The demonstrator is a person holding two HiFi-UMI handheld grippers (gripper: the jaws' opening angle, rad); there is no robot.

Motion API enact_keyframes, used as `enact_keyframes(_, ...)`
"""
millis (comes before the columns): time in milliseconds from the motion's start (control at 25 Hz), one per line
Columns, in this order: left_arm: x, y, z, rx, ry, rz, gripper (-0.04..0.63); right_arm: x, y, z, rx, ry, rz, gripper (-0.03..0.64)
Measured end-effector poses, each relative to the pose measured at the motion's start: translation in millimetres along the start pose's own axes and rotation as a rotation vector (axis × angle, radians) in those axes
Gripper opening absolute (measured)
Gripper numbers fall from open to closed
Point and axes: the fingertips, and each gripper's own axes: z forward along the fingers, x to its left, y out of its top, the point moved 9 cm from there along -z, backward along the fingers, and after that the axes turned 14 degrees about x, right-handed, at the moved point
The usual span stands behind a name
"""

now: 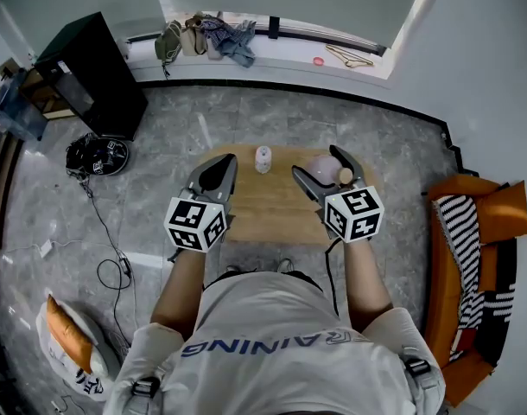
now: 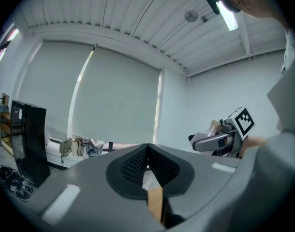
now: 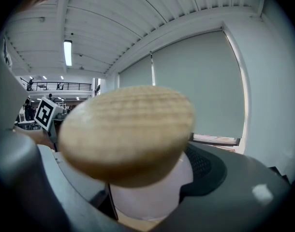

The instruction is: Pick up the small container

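Right gripper (image 1: 326, 173) has the prize: its jaws stand wide apart and are clamped on the pale pink round container with a flat wooden lid (image 3: 133, 139). In the right gripper view the pale body sits squarely between the two jaws, pressed by both, and the wooden lid fills the space just above them. The lid tips back toward the camera, with ceiling and window blind behind it. From the head view the container sits deep between the jaws, over the far right part of the light wooden worktop (image 1: 263, 219). From that angle I can't tell whether its base is clear of the wood.

Over to the left gripper (image 2: 147, 149): jaws pressed together, tips meeting, nothing between them. It hovers over the left side of the worktop, well apart from the container.

Between the two sets of jaws, a little beyond their tips, a small white cylindrical jar (image 1: 263, 158) stands upright on the worktop's far edge. Neither gripper touches it.

Off the worktop, a black cabinet (image 1: 91, 72) stands far out beyond the left jaws. An orange sofa with a striped cushion (image 1: 471, 232) lies out past the right gripper.
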Motion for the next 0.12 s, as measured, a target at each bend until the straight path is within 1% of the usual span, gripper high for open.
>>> enact_keyframes(120,-2.1,-0.3,0.3,0.002,-0.001,0.002,0.002,-1.2,-0.6,-1.4,0.0,-0.001,0.004,0.43)
